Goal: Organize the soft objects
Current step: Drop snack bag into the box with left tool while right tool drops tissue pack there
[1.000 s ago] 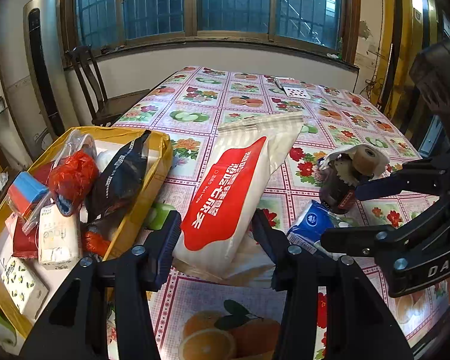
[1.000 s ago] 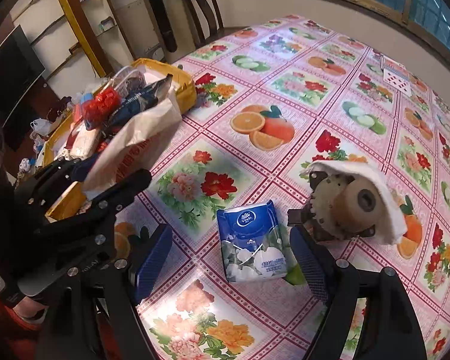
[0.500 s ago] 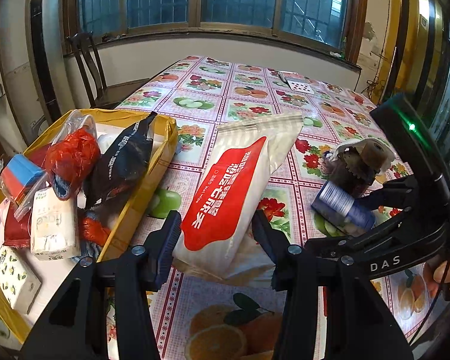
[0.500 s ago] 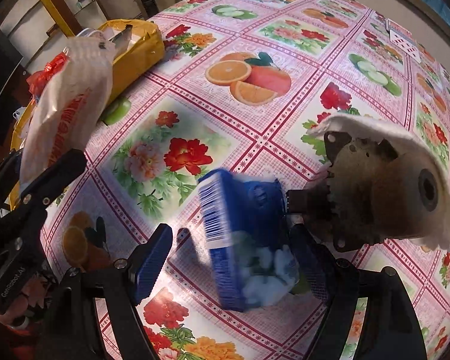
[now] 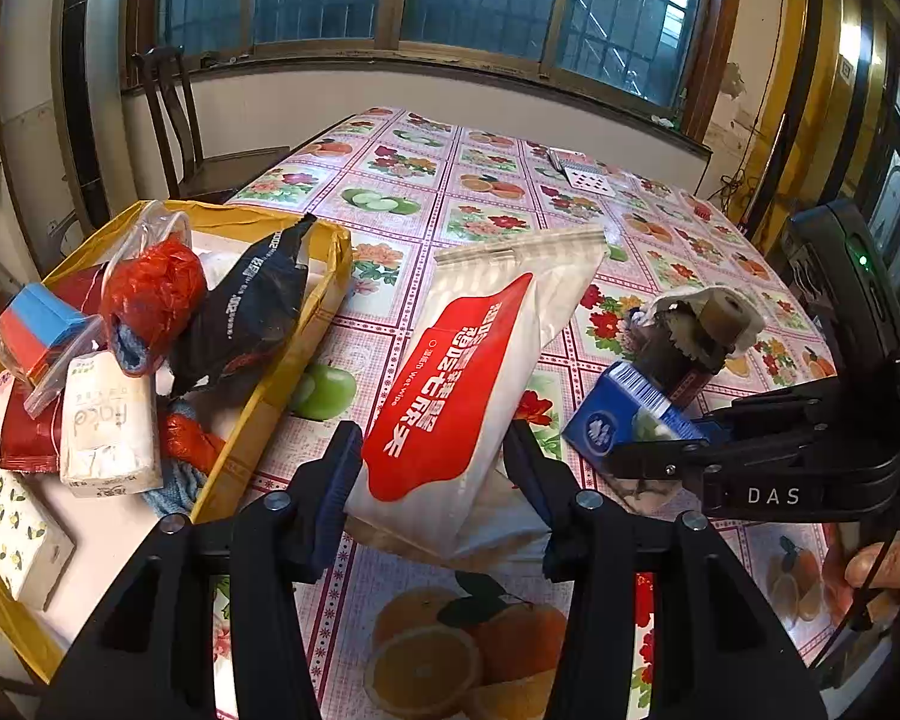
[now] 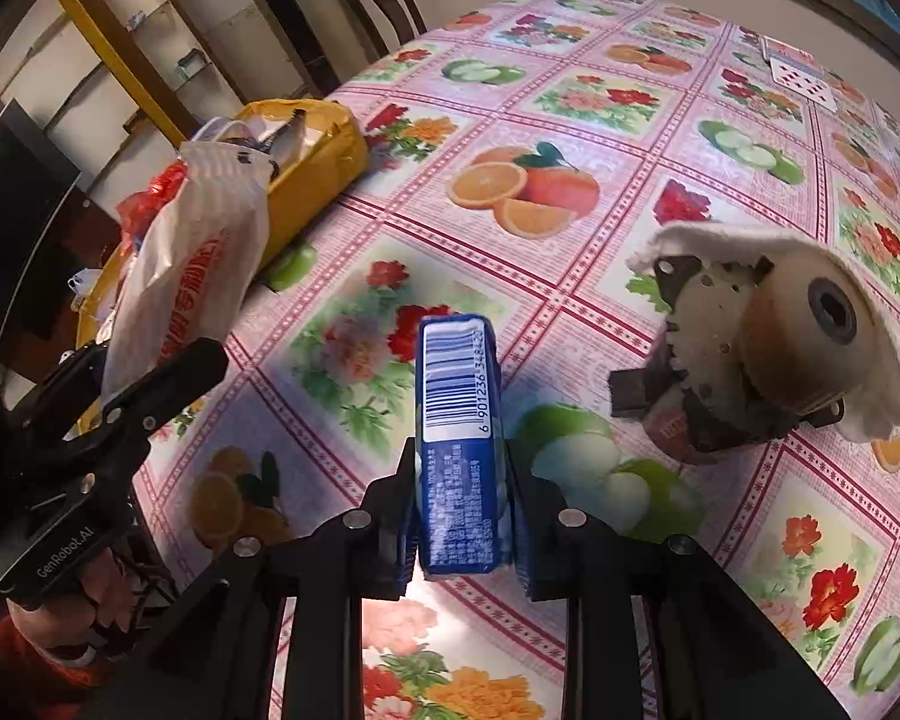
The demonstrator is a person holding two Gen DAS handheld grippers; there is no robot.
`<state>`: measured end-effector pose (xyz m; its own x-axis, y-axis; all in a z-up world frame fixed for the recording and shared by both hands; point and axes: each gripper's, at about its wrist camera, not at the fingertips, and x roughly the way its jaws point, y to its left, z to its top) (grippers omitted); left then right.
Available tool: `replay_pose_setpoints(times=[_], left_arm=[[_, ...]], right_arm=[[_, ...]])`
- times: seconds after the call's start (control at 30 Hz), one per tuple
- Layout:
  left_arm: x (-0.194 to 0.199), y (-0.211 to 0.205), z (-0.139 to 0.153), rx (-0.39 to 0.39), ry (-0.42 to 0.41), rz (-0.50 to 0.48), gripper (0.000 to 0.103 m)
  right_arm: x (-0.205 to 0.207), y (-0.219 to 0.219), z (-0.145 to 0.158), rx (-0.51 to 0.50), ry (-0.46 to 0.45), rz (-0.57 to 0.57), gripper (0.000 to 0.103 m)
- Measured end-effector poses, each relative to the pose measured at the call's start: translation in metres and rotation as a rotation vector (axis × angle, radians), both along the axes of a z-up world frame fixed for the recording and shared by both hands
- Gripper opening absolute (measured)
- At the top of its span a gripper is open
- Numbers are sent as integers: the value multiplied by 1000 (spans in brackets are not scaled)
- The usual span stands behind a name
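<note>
Left tongs (image 5: 432, 468) pinching the near end of a white wet-wipe pack (image 5: 468, 384) with a red label, held above the table (image 5: 426, 180); long axis running away from the camera, far end tilted up and slightly right. Just left of it, a yellow tray (image 5: 330, 258) crowded with soft packets and bags. Right tongs (image 6: 465, 516) pressed against both flat faces of a blue tissue pack (image 6: 459, 450), stood on edge, long axis pointing forward along the fingers, barcode end farthest out. Beside it on the table, a worn roll (image 6: 780, 348) on a dark holder.
</note>
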<state>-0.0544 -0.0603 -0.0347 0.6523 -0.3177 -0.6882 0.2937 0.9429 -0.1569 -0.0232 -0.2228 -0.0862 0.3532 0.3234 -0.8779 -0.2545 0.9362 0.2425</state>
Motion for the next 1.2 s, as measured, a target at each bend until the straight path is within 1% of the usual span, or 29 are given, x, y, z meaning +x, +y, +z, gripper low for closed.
replay_pose_setpoints(times=[0.13,0.27,0.33,0.4,0.47,0.53,0.57,0.6,0.67,0.77,0.8,0.83,0.9,0.97,1.0,1.03,1.07,1.17,1.2], left_arm=[[-3,21,22,-22,-46,35,47],[-2,59,41,-47,-86,108,48],[1,84,44,-42,-101,181,48],[5,105,41,-54,-94,234,48],[7,119,34,-64,-79,258,48],[7,125,27,-69,-67,274,48],[8,127,24,-76,-58,273,48],[10,126,21,-84,-51,270,48],[10,127,19,-95,-48,271,48],[9,124,20,-107,-50,262,48],[8,124,20,-108,-52,259,48],[7,124,20,-107,-55,256,48],[6,124,20,-104,-55,254,48],[7,124,19,-98,-52,252,48],[7,127,19,-101,-51,253,48],[8,129,20,-103,-51,255,48],[7,130,20,-103,-53,256,48],[7,134,21,-107,-56,261,48],[7,137,22,-107,-58,263,48]], right_arm=[[6,32,21,53,-40,51,27],[19,72,39,111,-68,108,27],[26,90,43,94,-75,127,27],[27,103,45,83,-81,158,27],[23,104,45,59,-98,165,43],[19,95,44,12,-127,129,87],[19,87,40,-21,-123,104,93],[20,82,36,-46,-103,85,95],[24,75,24,-68,-35,78,95],[31,73,2,-69,73,83,94],[32,74,-5,-104,90,70,94],[32,76,-8,-149,82,65,94],[32,82,-14,-179,88,89,93],[29,91,-18,-205,77,117,82],[28,96,-22,-240,79,126,67],[25,99,-21,-269,48,132,58],[24,101,-20,-266,45,136,53],[22,100,-19,-256,38,141,53],[21,100,-18,-239,36,148,53]])
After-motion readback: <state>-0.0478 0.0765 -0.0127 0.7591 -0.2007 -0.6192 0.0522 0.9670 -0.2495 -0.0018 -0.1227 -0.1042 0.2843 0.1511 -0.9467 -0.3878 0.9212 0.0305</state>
